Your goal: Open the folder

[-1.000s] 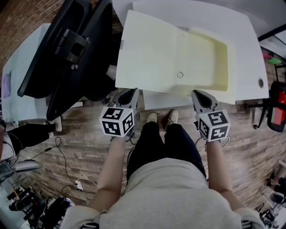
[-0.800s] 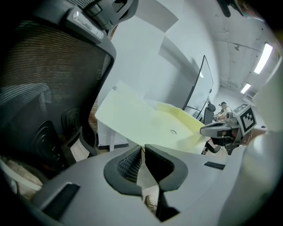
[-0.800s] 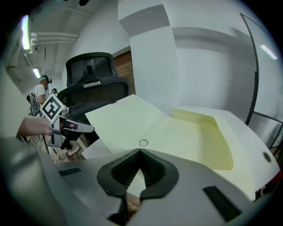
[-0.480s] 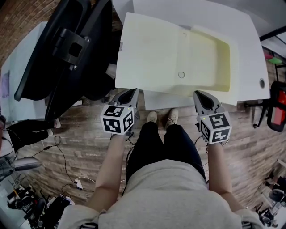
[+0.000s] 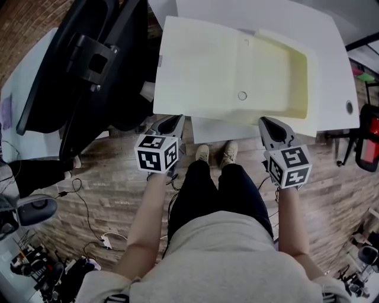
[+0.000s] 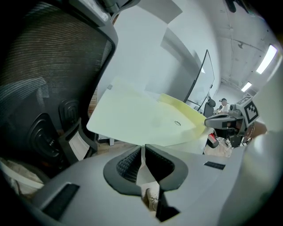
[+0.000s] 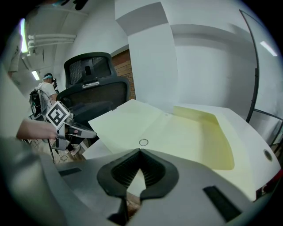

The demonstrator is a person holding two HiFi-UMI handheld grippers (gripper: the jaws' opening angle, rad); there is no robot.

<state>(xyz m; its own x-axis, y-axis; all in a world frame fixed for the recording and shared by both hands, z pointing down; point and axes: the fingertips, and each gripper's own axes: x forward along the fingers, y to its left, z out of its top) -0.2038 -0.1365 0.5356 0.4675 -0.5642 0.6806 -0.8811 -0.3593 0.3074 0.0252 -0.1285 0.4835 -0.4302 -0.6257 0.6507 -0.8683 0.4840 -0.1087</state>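
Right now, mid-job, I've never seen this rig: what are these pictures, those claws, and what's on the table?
No robot here: a person holds a two-jaw gripper in each hand. One picture looks down from their head; the other two look along each gripper's jaws. A pale yellow folder lies open on the white table, a black chair beside it. The left gripper has its jaws a slit apart, the right gripper is shut, both at the folder's near edge; nothing clearly held.

A pale yellow folder (image 5: 237,65) is laid open and flat on a white table (image 5: 334,77). Its cover (image 5: 195,65) is spread to the left, past the table's edge. A deeper yellow pocket (image 5: 278,77) is shown on the right half, and a small ring (image 5: 242,95) near the front edge.
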